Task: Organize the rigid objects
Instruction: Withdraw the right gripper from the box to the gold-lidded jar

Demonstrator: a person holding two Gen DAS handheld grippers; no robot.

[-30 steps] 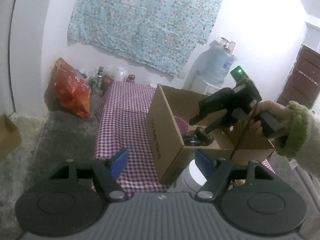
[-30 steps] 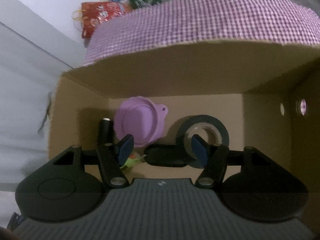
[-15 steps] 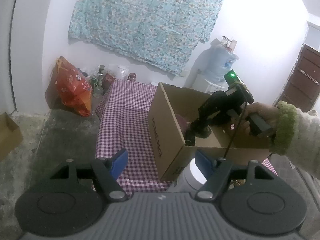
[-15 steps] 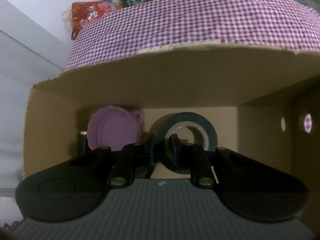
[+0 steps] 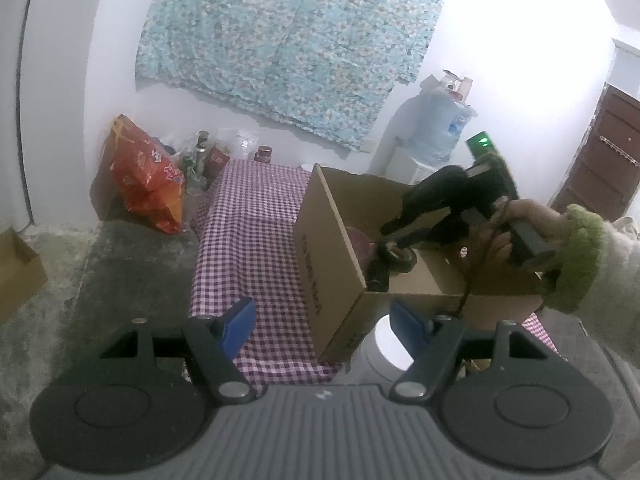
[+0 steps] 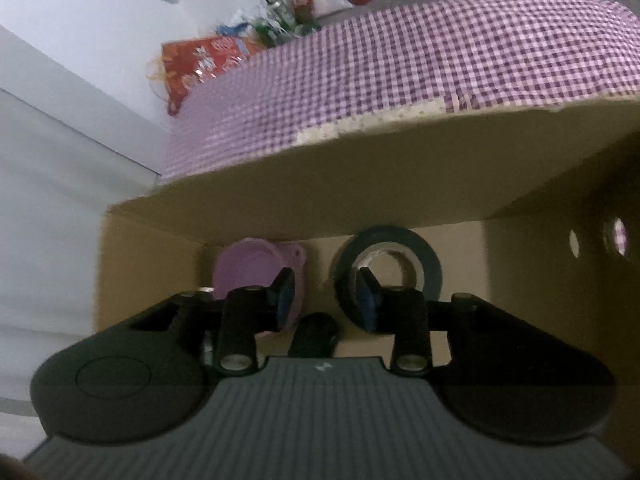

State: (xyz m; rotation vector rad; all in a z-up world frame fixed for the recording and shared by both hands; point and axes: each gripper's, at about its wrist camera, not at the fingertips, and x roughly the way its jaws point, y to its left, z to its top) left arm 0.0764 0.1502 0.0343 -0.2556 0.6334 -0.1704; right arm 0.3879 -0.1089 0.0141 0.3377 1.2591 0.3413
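Observation:
A cardboard box (image 5: 320, 280) stands on a purple checked tablecloth (image 5: 256, 224). Inside it lie a purple lid (image 6: 248, 268), a black tape roll (image 6: 424, 264) and a small black object (image 6: 314, 334). My right gripper (image 6: 326, 294) is open and empty above the box floor, between the lid and the tape roll; it also shows from the left wrist view (image 5: 394, 230), reaching into the box. My left gripper (image 5: 320, 320) is open and empty, held back from the table's near edge.
A red bag (image 5: 148, 176) and several bottles (image 5: 200, 160) stand against the wall at the table's far left. A water dispenser (image 5: 436, 132) is behind the box. A white round thing (image 5: 384, 352) shows below the box. A brown door (image 5: 600, 160) is at right.
My right gripper was shut half a second ago and has opened and lifted back; the small black object now lies on the box floor below the fingers. The left gripper has stayed put.

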